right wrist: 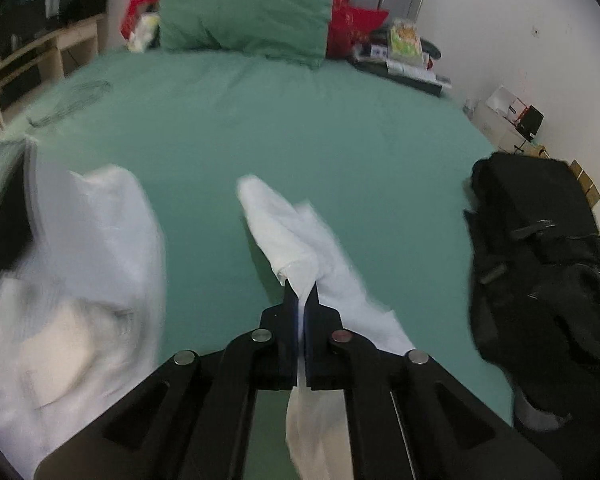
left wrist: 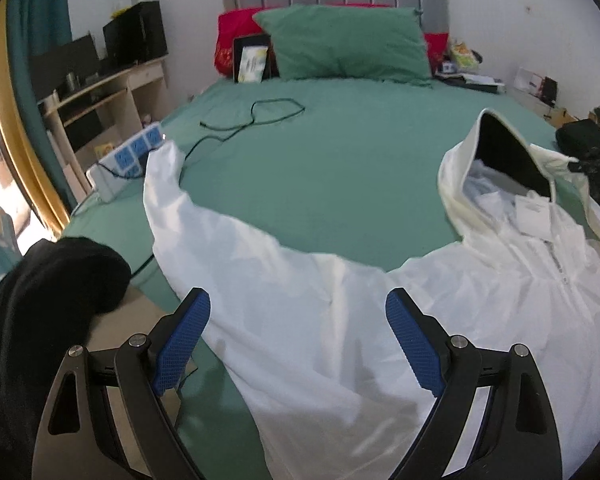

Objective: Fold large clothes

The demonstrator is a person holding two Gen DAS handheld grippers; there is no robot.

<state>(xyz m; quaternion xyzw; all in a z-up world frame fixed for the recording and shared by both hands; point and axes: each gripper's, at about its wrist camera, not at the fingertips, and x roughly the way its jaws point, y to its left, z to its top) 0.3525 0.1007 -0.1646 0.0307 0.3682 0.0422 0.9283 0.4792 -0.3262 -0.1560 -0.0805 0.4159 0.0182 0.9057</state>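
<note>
A white hooded jacket (left wrist: 340, 320) lies spread on the green bed sheet (left wrist: 320, 168). Its left sleeve (left wrist: 180, 208) stretches toward the bed's left edge, and its dark-lined hood (left wrist: 504, 152) stands up at the right. My left gripper (left wrist: 298, 312) hovers open over the sleeve and shoulder, its blue pads (left wrist: 184, 344) wide apart with nothing gripped. In the right wrist view my right gripper (right wrist: 301, 292) is shut on the jacket's right sleeve (right wrist: 288, 232), whose white cloth sticks out ahead of the fingertips and hangs below them. The jacket's body (right wrist: 72, 280) is blurred at the left.
A black garment (left wrist: 48, 292) lies at the bed's near left corner. A power strip (left wrist: 132, 156) and black cable (left wrist: 260, 116) rest on the left side. A green pillow (left wrist: 344, 44) and a tablet (left wrist: 252, 58) are at the headboard. A black bag (right wrist: 540, 264) sits at the right edge.
</note>
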